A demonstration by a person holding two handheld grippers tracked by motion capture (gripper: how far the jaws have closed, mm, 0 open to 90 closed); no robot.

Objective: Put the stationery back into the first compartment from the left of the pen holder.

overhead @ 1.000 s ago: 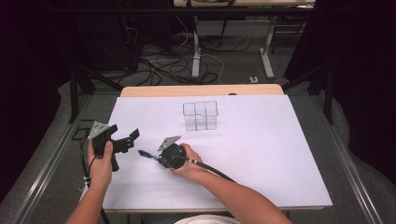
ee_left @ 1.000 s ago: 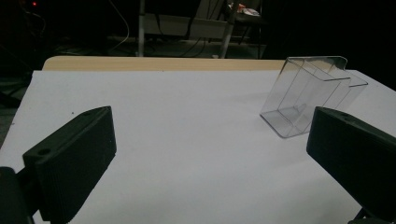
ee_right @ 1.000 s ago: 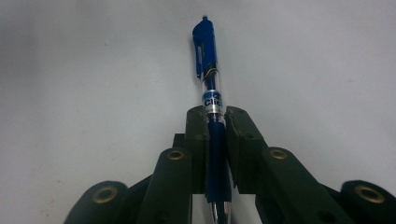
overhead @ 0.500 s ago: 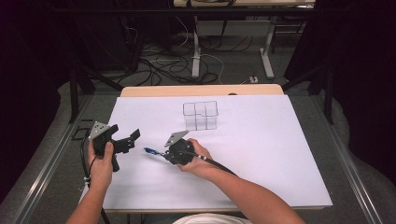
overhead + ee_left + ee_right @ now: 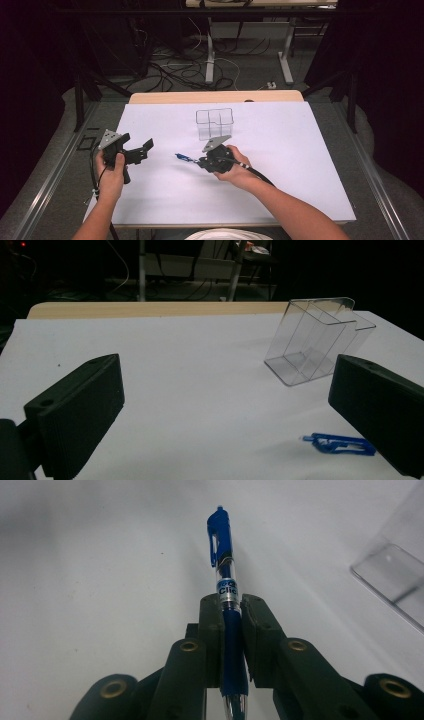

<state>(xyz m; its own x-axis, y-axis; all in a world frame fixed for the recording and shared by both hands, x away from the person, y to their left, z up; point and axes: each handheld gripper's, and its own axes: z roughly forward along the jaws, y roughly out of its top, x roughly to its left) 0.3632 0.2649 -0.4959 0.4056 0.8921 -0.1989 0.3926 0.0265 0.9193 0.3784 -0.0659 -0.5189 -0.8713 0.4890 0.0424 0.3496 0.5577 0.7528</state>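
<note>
I've got the right gripper (image 5: 231, 611) clamped on a blue click pen with a clear barrel (image 5: 223, 565) just above the white table (image 5: 300, 165), near the clear plastic divided box (image 5: 215, 122), left gripper (image 5: 136, 150) gaping wide.

White table (image 5: 320, 200), bare across most of its top. Wooden strip (image 5: 215, 96) runs along the table's far edge; it also shows as a tan band (image 5: 150, 309) in the left gripper view. Grey floor (image 5: 250, 75) beyond the table. Tangle of black and white cables (image 5: 170, 70) on the floor past the table's far-left corner. Two pale desk legs (image 5: 210, 55) (image 5: 286, 55) stand farther back behind the table. Small white plug (image 5: 271, 85) just beyond the far edge. Dark curtains (image 5: 30, 75) (image 5: 390, 75) on both sides of the table. Metal rails (image 5: 45, 190) (image 5: 385, 200) flank the table left and right. White rounded thing (image 5: 225, 234) at the table's near edge, unclear what.
</note>
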